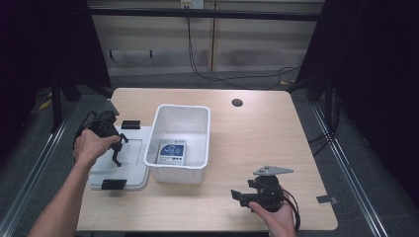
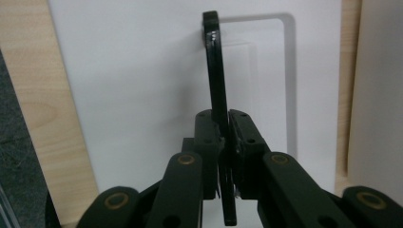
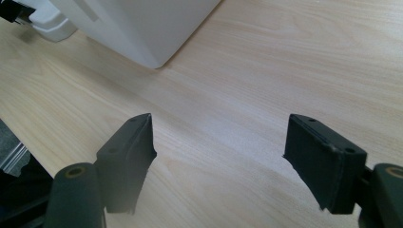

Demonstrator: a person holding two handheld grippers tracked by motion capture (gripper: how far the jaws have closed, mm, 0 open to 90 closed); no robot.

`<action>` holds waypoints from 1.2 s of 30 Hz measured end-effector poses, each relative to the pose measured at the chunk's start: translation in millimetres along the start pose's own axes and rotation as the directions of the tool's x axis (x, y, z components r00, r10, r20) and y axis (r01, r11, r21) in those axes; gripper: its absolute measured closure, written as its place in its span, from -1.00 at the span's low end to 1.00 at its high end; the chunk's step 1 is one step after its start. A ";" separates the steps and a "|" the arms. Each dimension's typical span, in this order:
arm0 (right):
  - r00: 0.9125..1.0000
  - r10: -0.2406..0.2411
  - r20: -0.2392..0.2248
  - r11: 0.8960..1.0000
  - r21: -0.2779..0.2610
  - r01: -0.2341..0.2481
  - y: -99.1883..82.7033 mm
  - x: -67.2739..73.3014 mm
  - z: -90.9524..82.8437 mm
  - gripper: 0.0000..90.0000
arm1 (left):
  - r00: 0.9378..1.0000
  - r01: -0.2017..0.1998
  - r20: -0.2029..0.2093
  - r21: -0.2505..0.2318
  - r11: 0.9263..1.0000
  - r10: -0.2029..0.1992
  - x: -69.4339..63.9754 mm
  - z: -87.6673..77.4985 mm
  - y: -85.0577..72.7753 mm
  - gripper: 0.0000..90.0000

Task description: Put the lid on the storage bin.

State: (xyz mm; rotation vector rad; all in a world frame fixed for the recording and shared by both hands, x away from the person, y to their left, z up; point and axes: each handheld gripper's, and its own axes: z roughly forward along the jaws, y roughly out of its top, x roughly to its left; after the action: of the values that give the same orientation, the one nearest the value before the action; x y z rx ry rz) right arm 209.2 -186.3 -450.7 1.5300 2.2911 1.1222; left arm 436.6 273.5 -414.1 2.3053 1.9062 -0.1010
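Note:
My left gripper (image 1: 116,154) hangs over the white lid (image 1: 134,148) that lies flat on the table left of the white bin (image 1: 183,106). In the left gripper view its jaws (image 2: 223,128) are shut on a thin black flat piece (image 2: 216,71), held edge-on above the lid (image 2: 142,71). The lid carries black latches at its far end (image 1: 131,124) and near end (image 1: 113,184). A blue-and-white packet (image 1: 172,152) lies inside the bin. My right gripper (image 1: 238,195) rests near the table's front right, open with nothing between its fingers (image 3: 218,156), pointing toward the bin's corner (image 3: 142,23).
The wooden table (image 1: 257,143) has a round cable hole (image 1: 237,102) at the back and a tape tab (image 1: 326,199) at its right front edge. Dark curtains stand on both sides. Cables run across the floor behind the table.

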 end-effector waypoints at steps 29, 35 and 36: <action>1.000 0.002 -0.005 1.000 0.008 -0.002 -0.2 0.3 1.3 -0.46 | 0.999 -0.035 -0.005 0.014 0.999 0.035 8.1 -29.6 -2.9 0.89; 1.000 0.006 -0.006 1.000 0.011 -0.006 -0.2 0.5 1.1 -0.46 | 0.999 -0.037 -0.007 0.013 0.999 0.037 12.0 -37.6 -3.7 0.89; 1.000 0.005 -0.006 1.000 0.009 -0.005 -0.4 0.5 1.2 -0.46 | 0.999 -0.036 -0.008 0.011 0.999 0.036 12.2 -39.2 -3.9 0.89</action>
State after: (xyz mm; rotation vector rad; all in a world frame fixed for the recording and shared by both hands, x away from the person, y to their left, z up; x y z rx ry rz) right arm 209.3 -185.3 -451.6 1.5390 2.3006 1.1210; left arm 433.4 292.1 -377.4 2.3497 1.8720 -0.0981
